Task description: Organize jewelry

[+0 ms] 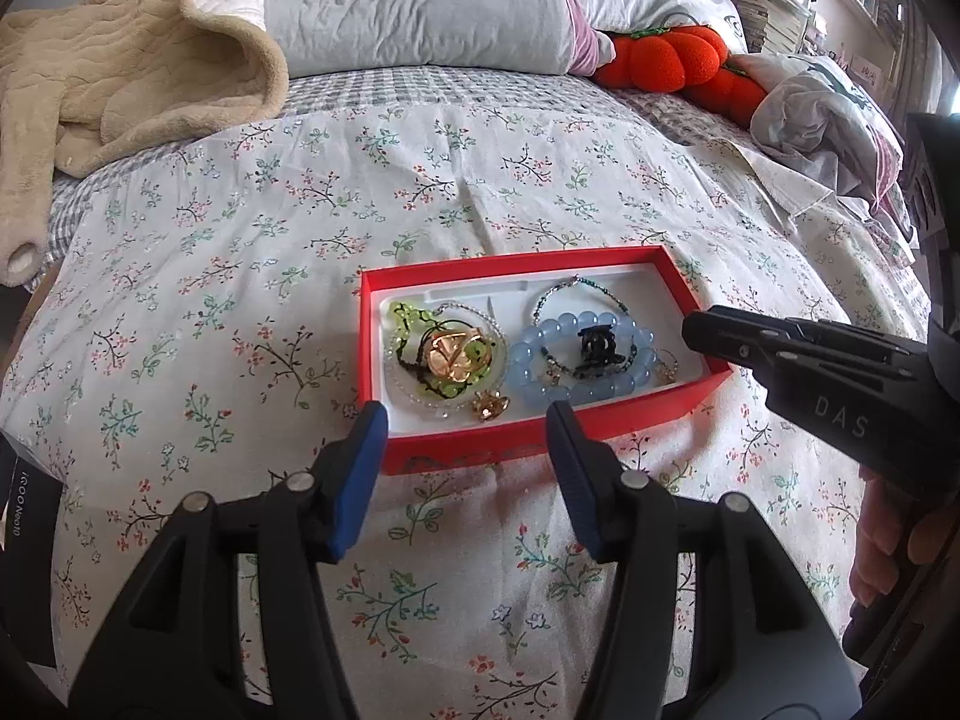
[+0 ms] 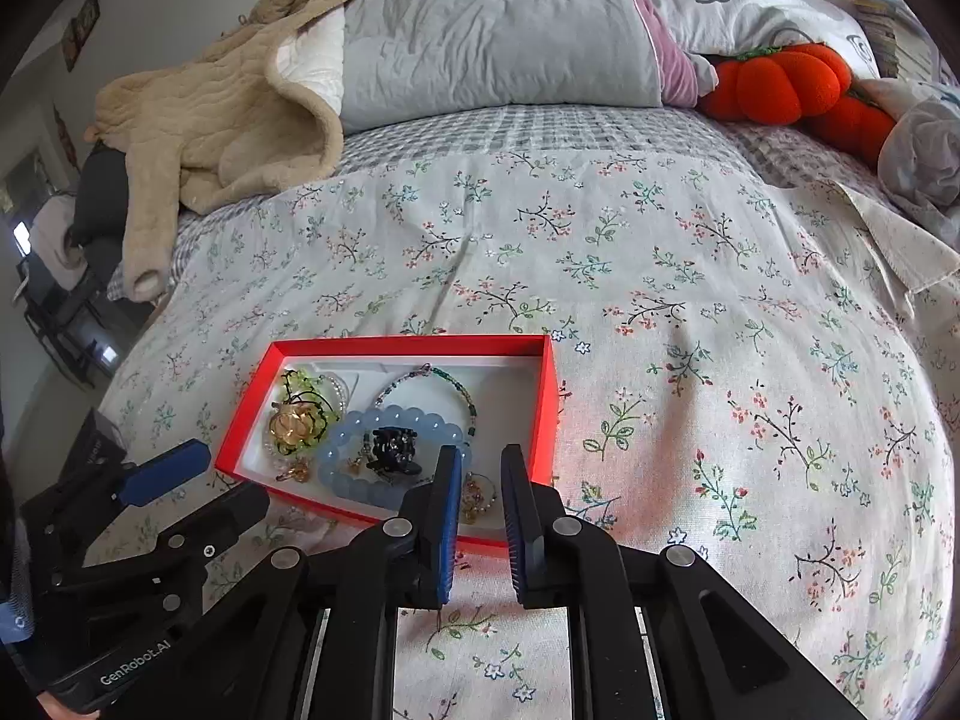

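Note:
A red box (image 1: 510, 261) with a white lining lies on the floral bedspread. Inside it are a blue bead bracelet (image 1: 528, 360), a black hair claw (image 1: 597, 348), a thin beaded bracelet (image 1: 576, 288), a green glass bangle with a gold piece (image 1: 450, 357) and a small gold pendant (image 1: 489, 408). My left gripper (image 1: 462, 417) stands open at the box's near wall, nothing between its fingers. My right gripper (image 2: 480, 457) is shut with only a narrow gap, empty, over the near right corner of the box (image 2: 420, 343). In the left wrist view its tip (image 1: 696, 324) hangs by the box's right end.
A beige fleece garment (image 1: 138, 60) lies at the back left, a grey quilt (image 1: 420, 0) and an orange plush pumpkin (image 1: 672, 54) along the back. Crumpled bedding (image 1: 828, 120) is at the right. A dark phone box (image 1: 24, 480) sits at the left edge. A hand (image 1: 882, 540) grips the right tool.

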### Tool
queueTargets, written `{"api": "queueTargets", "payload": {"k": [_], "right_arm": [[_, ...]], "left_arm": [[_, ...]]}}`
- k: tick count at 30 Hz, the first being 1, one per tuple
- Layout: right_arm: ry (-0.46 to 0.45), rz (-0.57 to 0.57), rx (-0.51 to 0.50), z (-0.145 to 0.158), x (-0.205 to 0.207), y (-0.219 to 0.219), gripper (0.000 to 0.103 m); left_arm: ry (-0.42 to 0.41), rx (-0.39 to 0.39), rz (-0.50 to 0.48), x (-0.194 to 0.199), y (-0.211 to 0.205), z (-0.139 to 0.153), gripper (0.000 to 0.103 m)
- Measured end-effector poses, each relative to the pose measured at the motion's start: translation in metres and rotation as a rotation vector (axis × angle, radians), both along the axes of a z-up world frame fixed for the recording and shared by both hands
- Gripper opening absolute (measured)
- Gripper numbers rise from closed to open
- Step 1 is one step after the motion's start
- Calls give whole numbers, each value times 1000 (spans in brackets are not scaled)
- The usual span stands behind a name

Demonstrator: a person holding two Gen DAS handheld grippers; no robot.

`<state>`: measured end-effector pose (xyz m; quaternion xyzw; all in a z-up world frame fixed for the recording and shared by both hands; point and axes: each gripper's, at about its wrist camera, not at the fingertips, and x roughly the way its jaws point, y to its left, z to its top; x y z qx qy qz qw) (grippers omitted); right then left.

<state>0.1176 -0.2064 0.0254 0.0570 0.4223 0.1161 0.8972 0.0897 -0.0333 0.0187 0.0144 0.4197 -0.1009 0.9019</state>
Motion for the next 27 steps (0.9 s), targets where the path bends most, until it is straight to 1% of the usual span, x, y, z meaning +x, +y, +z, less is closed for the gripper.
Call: {"api": "queueTargets", "payload": {"k": [5, 10, 13, 15, 16, 17, 18, 19, 20, 22, 24, 25, 26, 27], "right_arm": [[-1, 6, 4, 5, -8, -4, 15], [11, 5, 7, 9, -20, -9, 16], [35, 17, -9, 9, -29, -8, 18], [45, 30, -23, 8, -37, -6, 21], [52, 33, -28, 7, -41, -5, 27], [60, 33, -26, 5, -45, -5, 45], [64, 28, -19, 5, -49, -6, 60], [57, 16, -15, 5, -55, -7, 76], [53, 11, -21, 5, -60, -7, 77], [63, 5, -42, 4, -67, -7, 77], [80, -9, -52, 1, -74, -8, 79], [97, -16, -59, -1, -78, -8, 86], [111, -25, -66, -3, -82, -8, 90], [118, -32, -73, -5, -85, -8, 91]], "left_arm": [[10, 17, 11, -2, 1, 1, 60], [7, 24, 32, -10, 4, 5, 75], [45, 1, 49, -14, 9, 4, 80], [71, -15, 69, -18, 14, 3, 82], [81, -15, 77, -21, 16, 3, 83], [87, -8, 86, -24, 18, 2, 84], [92, 11, 98, -27, 19, 2, 86], [92, 32, 109, -31, 19, 1, 87], [90, 53, 117, -34, 20, 1, 88], [92, 90, 132, -41, 23, -1, 95], [98, 109, 143, -48, 26, -2, 99], [101, 119, 150, -51, 27, -3, 99], [106, 131, 157, -54, 29, -4, 100], [112, 135, 160, -56, 30, -5, 100]]}}
